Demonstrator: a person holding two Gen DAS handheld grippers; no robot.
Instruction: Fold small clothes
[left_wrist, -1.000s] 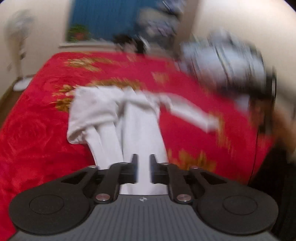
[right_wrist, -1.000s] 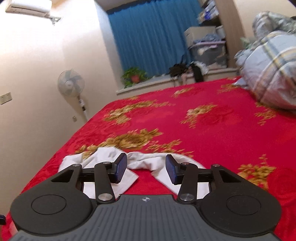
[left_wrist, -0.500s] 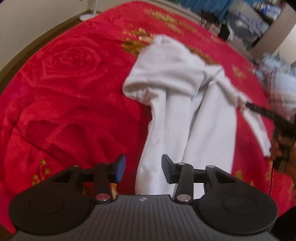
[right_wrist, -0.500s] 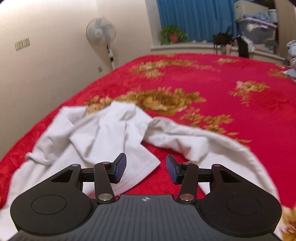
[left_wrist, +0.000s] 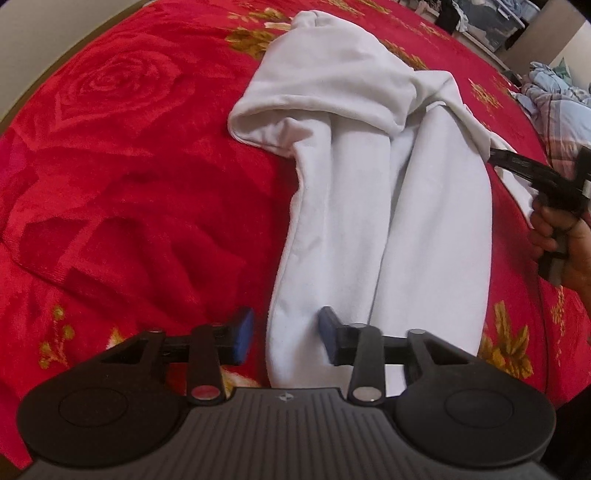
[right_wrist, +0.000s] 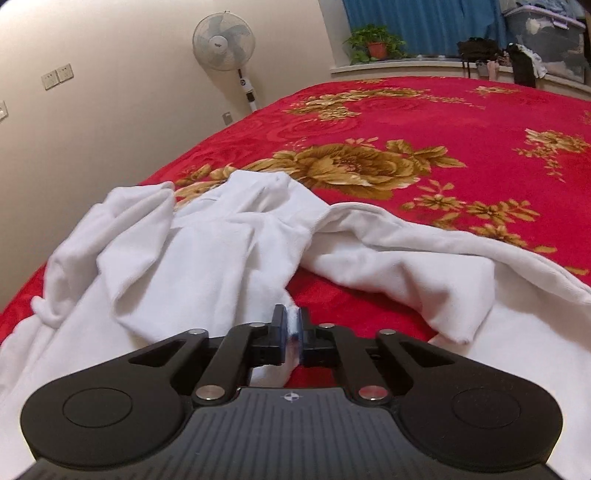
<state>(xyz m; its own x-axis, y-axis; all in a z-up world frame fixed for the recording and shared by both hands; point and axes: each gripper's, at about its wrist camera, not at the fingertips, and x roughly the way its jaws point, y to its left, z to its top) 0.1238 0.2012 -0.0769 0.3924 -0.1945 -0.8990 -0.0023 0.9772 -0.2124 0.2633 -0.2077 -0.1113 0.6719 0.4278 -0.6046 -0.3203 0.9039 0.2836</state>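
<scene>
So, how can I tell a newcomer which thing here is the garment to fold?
Look at the red bedspread with golden flowers that covers the bed. Near its front edge lies the white garment, crumpled, with long sleeves or legs. It is the only white cloth on the red bedspread, and the right tool is pinching its edge.

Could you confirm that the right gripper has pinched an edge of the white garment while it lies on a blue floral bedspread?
Not quite: the bedspread is red with gold flowers, not blue. The right wrist view shows it, along with the right gripper whose jaws are closing on an edge of the white garment, with cloth between the pads.
</scene>
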